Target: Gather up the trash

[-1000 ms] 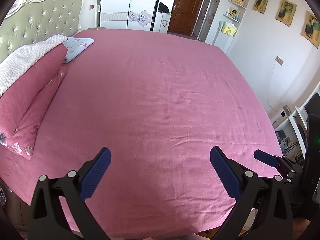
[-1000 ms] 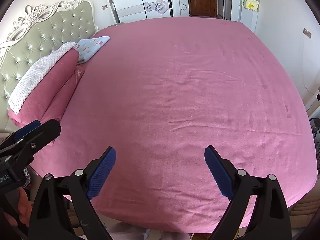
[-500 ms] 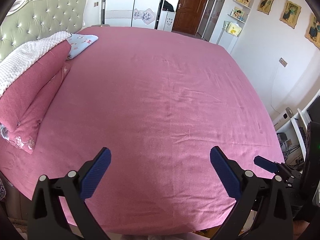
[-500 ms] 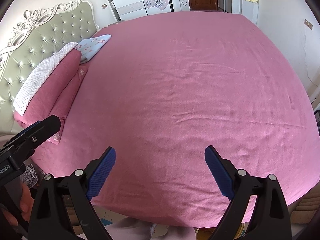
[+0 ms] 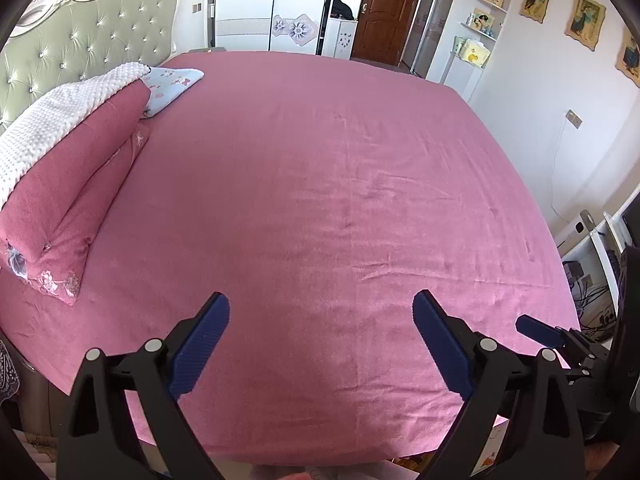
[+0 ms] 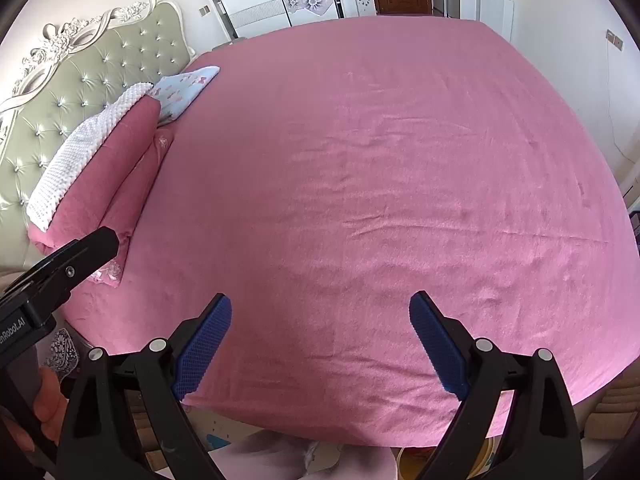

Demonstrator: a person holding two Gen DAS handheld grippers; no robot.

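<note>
- At nine o'clock in my left view, a folded pink quilt with a white blanket on top sits against the headboard, stacked out of the way so the sheet stays bare.
- My left tool hangs over the near edge of the bed, tilted down at the pink sheet. Its jaws stand wide but are just starting to close, with nothing between the blue pads. I judge that I hold it this way to scan the bed rather than to grab.
- My right tool is spread open and empty, aimed at the same sheet. From here my left tool's body crosses at nine o'clock.
- Trash: I see none on the bed in either view. At six o'clock in the right view, below the bed's edge, lie pale crumpled bits on the floor. They may be the trash, but I cannot tell.
- At three o'clock in my left view, a desk with cables stands beside the bed.
</note>
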